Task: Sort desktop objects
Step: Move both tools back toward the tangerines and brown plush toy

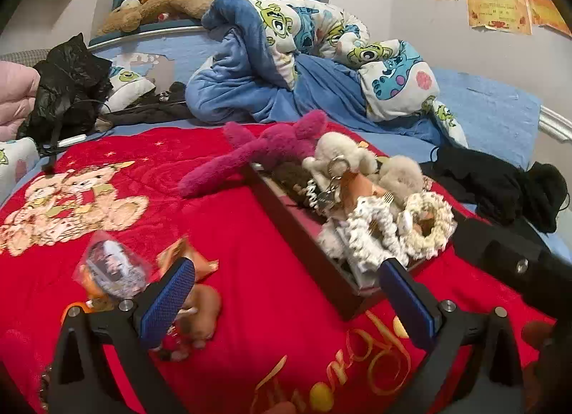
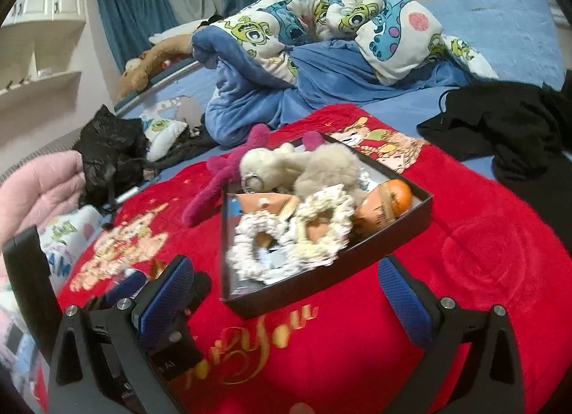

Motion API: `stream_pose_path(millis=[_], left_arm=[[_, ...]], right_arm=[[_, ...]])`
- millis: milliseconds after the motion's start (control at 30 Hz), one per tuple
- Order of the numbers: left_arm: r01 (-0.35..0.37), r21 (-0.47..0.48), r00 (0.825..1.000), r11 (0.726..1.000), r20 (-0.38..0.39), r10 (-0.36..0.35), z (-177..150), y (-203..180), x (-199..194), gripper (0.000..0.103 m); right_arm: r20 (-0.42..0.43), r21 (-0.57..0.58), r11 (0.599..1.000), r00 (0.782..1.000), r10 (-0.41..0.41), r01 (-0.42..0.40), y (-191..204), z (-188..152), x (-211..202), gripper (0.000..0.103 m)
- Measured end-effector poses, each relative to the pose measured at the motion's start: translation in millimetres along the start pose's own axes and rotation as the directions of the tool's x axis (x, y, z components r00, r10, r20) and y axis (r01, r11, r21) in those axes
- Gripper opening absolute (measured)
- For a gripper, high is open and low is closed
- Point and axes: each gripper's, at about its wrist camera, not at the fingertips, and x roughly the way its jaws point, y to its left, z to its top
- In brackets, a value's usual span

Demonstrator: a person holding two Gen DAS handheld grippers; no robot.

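Both grippers wide apart and holding nothing, above a red blanket (image 1: 250, 235) on a bed. Left gripper (image 1: 286, 301) low over the blanket, its blue pads (image 1: 168, 301) spread; between them only red cloth with gold letters. Dark box (image 2: 422, 199) heaped with small things just ahead of the left gripper's right pad, one corner of the box nearly touching that pad. In the box: two white crocheted rings (image 2: 321, 232) lying side by side, a cream plush toy (image 2: 271, 164), a metal key ring (image 2: 252, 181), an orange round thing (image 2: 397, 194) at the far right corner. Magenta plush (image 1: 257, 149) lying across the far left edge of the box, partly on the blanket. Behind the left pad, on the blanket, a clear packet (image 1: 114, 267) and a small brown figure (image 1: 200, 310), half hidden by the finger; blurred, possibly a toy animal. Right gripper (image 2: 286, 299) also low, tilted a little, the near edge of the box between its pads and just ahead. Left gripper's black body visible at the lower left of the right wrist view, close beside the right gripper's left pad. Bottom of the box hidden under the heap; edges of both views dark and cut off by the lens.
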Motion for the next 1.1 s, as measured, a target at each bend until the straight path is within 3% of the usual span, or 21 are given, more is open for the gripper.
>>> stream_pose_path(millis=[267,333,433,500,867,1100], left_arm=[[-0.013,-0.029,1.000,1.000,-0.008,0.012,-7,33,-32,0.103],[-0.045,0.003,0.999,0.999,-0.001,0.045,-9,41,-41,0.103],[-0.167,0.096,0.986,0.981,0.038,0.164,-13,52,-54,0.103],[-0.193,0.106,0.981,0.976,0.039,0.189,-14,62,-60,0.103],[-0.201,-0.057,0.979,0.978,0.019,0.202,-13,134,-86,0.103],[-0.219,-0.064,0.976,0.974,-0.005,0.219,-18,155,-83,0.103]], right_arm=[[0.004,-0.012,0.999,0.999,0.050,-0.050,25,-7,-7,0.103],[0.004,-0.006,0.998,0.998,0.059,-0.059,28,-8,-8,0.103],[0.007,0.020,0.996,0.996,0.087,-0.087,34,-9,-7,0.103],[0.009,0.030,0.994,0.995,0.101,-0.101,39,-10,-6,0.103],[-0.014,-0.004,0.978,0.978,0.210,-0.210,104,-19,15,0.103],[-0.058,-0.032,0.971,0.971,0.233,-0.235,135,-29,35,0.103]])
